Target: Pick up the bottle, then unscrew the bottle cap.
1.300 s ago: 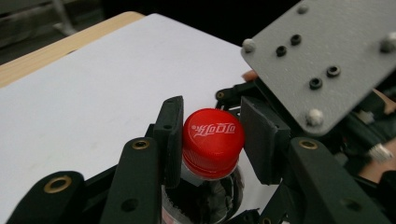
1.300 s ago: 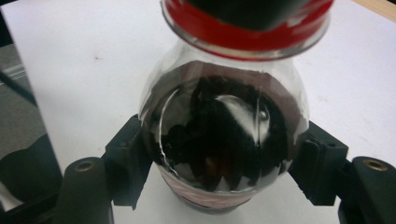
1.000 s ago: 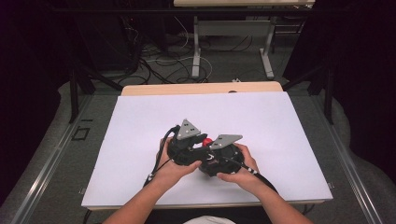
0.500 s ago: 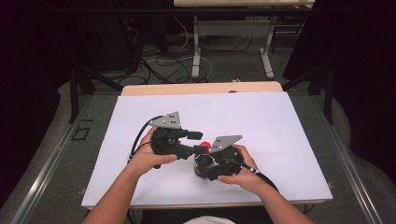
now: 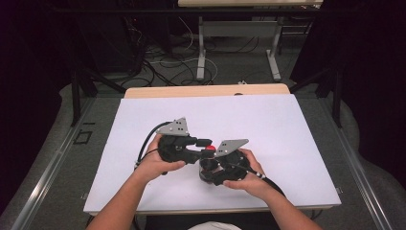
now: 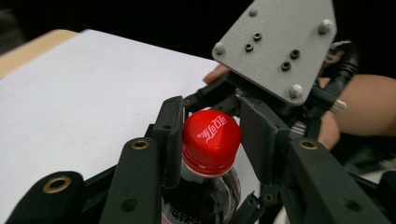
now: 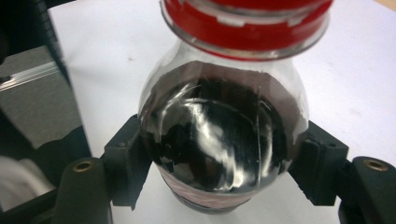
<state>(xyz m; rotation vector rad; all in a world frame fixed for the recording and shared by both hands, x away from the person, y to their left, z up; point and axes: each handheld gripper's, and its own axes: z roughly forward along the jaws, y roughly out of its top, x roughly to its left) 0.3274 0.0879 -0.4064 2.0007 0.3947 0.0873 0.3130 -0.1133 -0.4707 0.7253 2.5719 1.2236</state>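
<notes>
Clearly the work in hand is twisting the cap on a small cola bottle, and each view adds something on how it will handle.

From the high view, both hands meet low over the white desk [image 5: 143,115], near its front edge. The left tongs [image 5: 203,142] reach across to the red cap [image 5: 209,148], while the right tongs [image 5: 210,167] sit under and around the bottle, whose body is hidden by that gripper and hand.

Along the left gripper view, the left tongs [image 6: 212,140] stand narrow around the red screw cap [image 6: 211,140] of the cola bottle [image 6: 205,196]. Their jaws have just been closing, with the cap between them; the left pad touches its side, and the right pad looks to sit against it or just beside it. The cap is small, hard and ribbed, so its skirt is the place to grip, squarely from both sides.

Along the right gripper view, the right tongs [image 7: 219,163] are clamped on the bottle's shoulder [image 7: 219,135], a pad on either flank. The bottle looks full of dark drink, so fairly heavy for its size, and the clear plastic is smooth, glossy and rounded. It is likely to turn in the pads under twisting. A firm hold lower down, at the label band, would probably resist rotation better.
</notes>
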